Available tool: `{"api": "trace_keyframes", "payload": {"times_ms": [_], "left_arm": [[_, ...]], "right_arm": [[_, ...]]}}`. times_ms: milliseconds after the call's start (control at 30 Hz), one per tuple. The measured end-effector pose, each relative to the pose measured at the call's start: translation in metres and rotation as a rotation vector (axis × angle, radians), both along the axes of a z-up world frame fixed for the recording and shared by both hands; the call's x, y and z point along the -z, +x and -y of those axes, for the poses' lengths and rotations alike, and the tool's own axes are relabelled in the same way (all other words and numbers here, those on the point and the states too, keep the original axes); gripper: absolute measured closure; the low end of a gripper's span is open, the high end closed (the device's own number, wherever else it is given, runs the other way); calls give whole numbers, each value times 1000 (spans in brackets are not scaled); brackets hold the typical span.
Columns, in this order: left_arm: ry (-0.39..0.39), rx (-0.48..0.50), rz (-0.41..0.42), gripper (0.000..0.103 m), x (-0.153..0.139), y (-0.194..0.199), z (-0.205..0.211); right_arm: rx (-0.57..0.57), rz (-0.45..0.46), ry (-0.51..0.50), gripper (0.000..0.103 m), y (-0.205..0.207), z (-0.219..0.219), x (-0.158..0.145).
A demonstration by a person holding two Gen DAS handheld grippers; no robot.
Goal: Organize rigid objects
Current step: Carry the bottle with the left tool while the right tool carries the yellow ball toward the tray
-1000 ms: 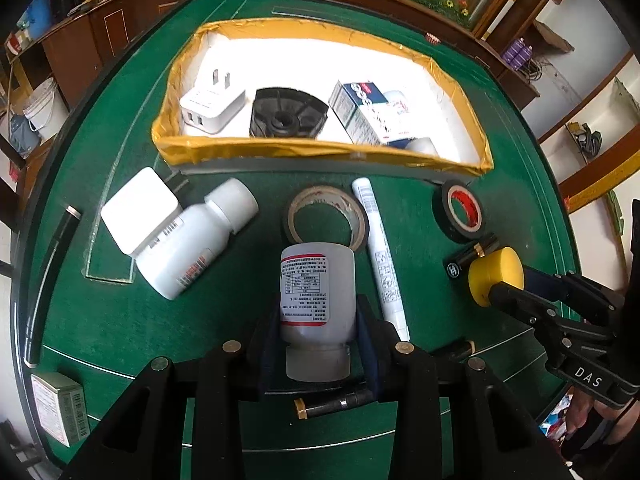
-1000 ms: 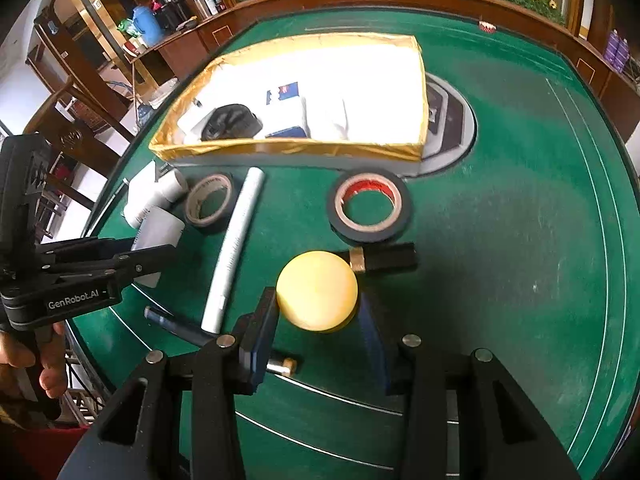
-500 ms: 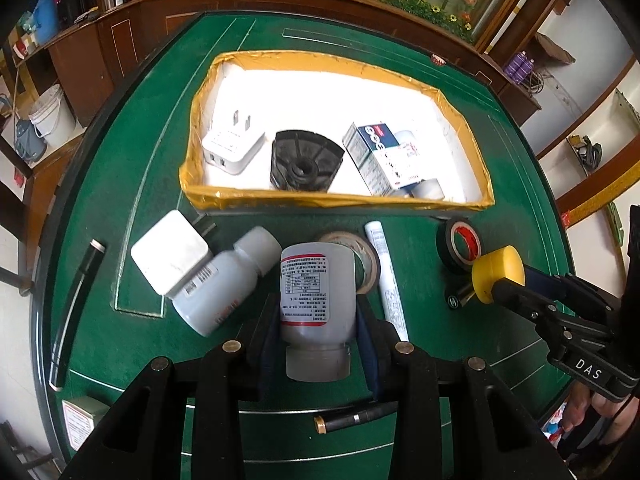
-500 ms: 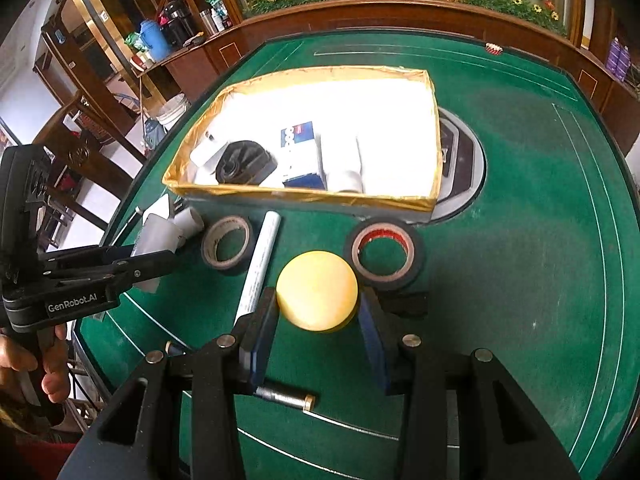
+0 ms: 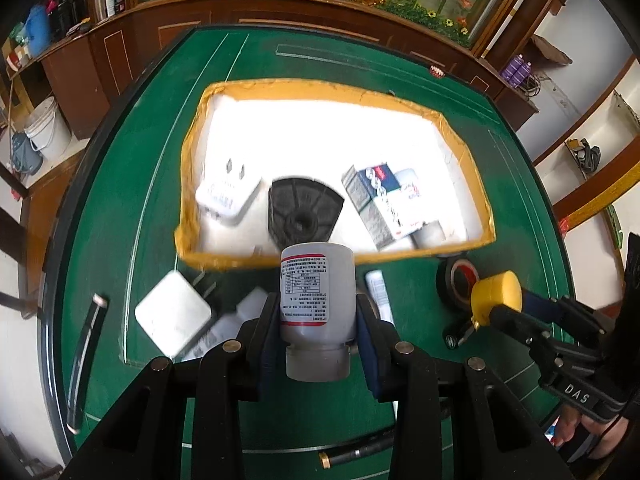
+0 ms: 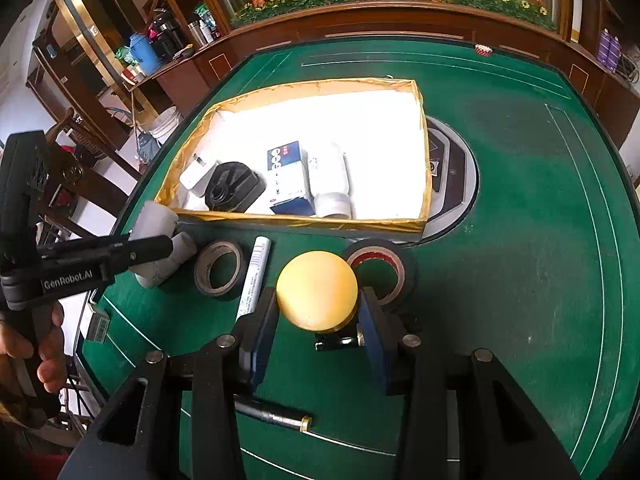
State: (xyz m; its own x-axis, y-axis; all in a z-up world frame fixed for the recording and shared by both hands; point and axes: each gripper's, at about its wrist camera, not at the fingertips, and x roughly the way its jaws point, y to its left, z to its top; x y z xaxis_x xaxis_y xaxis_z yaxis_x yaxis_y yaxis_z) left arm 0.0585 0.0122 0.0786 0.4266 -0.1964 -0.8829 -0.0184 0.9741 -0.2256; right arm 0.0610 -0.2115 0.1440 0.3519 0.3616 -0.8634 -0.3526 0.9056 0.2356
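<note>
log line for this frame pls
left hand-held gripper: shut on white bottle | right hand-held gripper: shut on yellow ball | box: ahead

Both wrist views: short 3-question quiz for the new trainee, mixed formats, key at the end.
1. Multiple choice. What does the left gripper hold?
A. a tape roll
B. a white bottle
C. a marker
2. True or false: the yellow ball in the right gripper already lies inside the box.
3. Short answer: name two things already in the box.

Key
1. B
2. False: the ball is clamped between the pads, on the near side of the box's front wall, over the green table.
3. Any two of: white plug adapter, black round part, blue-and-white carton, white bottle lying beside the carton.
</note>
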Motion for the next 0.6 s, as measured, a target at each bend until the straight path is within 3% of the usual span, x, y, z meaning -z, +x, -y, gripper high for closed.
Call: {"api": "trace_keyframes", "payload": {"times_ms": [600], "left_arm": [[-31,-1,23,66,-12,79,-17]], "right_arm": [[67,77,-34,64,65,0,-22]]}}
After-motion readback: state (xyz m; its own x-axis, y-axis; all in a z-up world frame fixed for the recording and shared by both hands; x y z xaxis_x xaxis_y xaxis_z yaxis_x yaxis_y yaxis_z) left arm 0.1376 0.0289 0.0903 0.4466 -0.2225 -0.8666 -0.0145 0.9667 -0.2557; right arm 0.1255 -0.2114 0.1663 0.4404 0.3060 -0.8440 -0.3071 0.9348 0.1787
